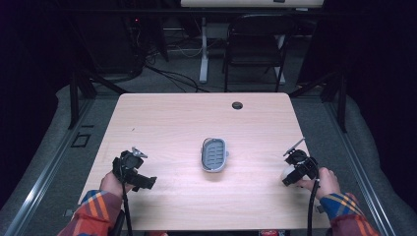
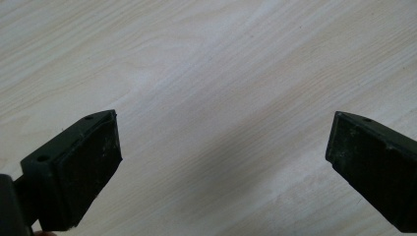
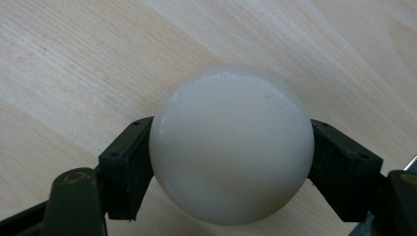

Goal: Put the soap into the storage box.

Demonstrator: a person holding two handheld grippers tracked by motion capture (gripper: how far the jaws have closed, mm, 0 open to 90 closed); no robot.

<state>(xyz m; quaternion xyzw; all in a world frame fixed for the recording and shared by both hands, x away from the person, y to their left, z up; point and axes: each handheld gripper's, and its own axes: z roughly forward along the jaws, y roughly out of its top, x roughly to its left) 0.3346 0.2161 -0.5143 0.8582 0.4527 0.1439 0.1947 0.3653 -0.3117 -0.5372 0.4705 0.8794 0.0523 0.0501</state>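
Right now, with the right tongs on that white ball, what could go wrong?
1. The white ball is smooth and round, and the right tongs pinch it only at its two sides; it could squirt out when lifted and roll across the table.
2. The grey tray is small and loose on the table; a ball dropped in might bounce out or nudge it.
3. The left tongs hang open over bare wood, far from the tray, so they cannot steady it.

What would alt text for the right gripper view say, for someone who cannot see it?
A smooth white ball is clamped between the two black jaws of the right gripper, one pad pressing on each side. Behind it lies the pale wood-grain table.
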